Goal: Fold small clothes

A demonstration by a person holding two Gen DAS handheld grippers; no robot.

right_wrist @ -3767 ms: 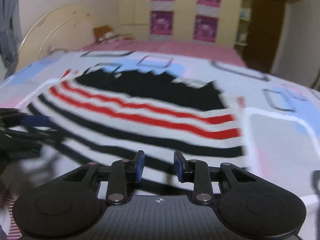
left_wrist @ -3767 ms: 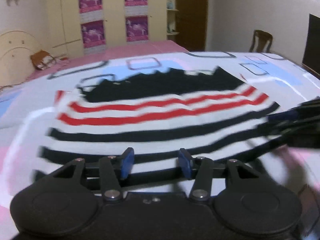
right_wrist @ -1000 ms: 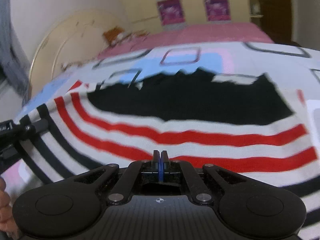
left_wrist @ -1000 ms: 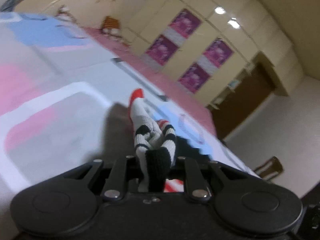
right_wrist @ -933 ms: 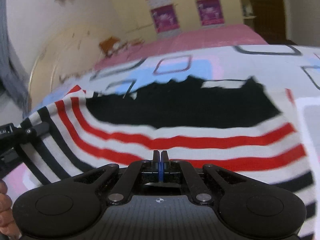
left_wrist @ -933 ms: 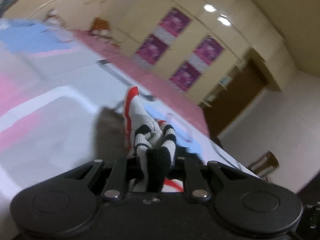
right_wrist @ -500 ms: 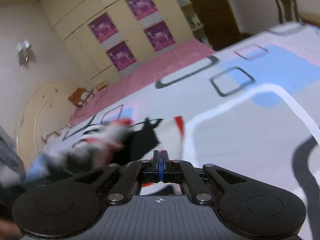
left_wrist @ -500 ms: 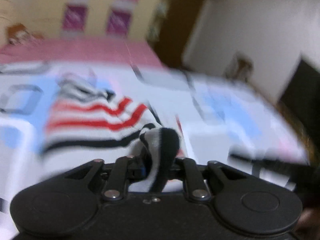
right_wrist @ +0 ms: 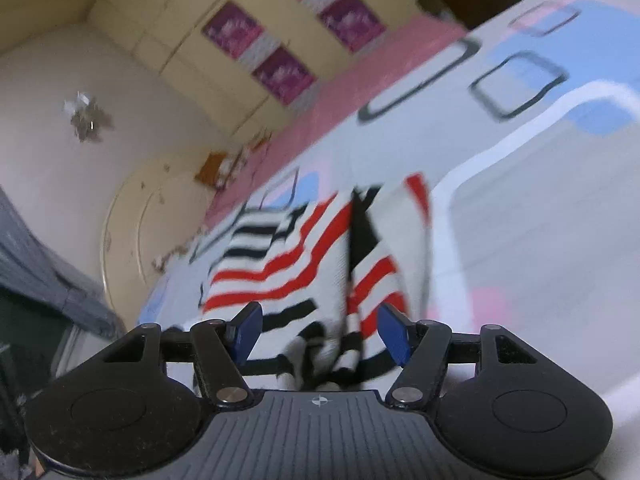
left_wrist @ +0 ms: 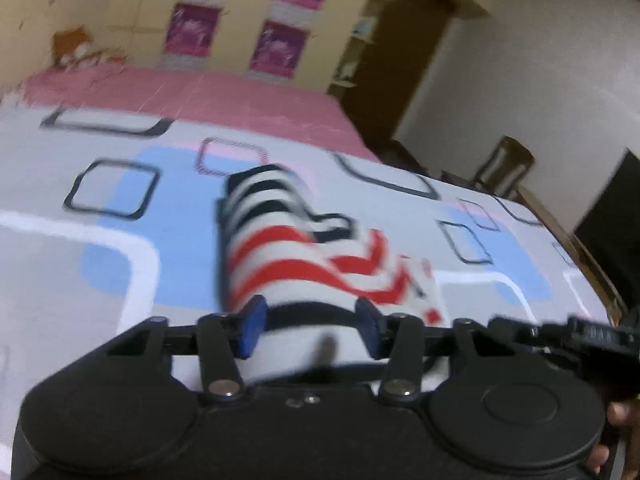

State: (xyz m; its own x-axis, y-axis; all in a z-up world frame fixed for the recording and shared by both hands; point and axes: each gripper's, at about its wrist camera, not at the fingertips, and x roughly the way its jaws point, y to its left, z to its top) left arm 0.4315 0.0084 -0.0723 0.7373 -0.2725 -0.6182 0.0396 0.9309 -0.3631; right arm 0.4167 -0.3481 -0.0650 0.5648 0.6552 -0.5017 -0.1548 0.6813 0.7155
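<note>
The striped garment (left_wrist: 304, 256), white with red and black bands, lies bunched and partly folded on the bed cover (left_wrist: 100, 240), its near edge running between and beyond the fingers of both tools. The left gripper (left_wrist: 310, 330) has its blue-padded fingers (left_wrist: 250, 326) spread apart with cloth lying between them, not pinched. The right gripper (right_wrist: 322, 334) is likewise spread wide, a raised fold of the garment standing between its fingers (right_wrist: 394, 332). Purple posters (left_wrist: 280, 46) hang on the cupboards ahead of the fingers.
</note>
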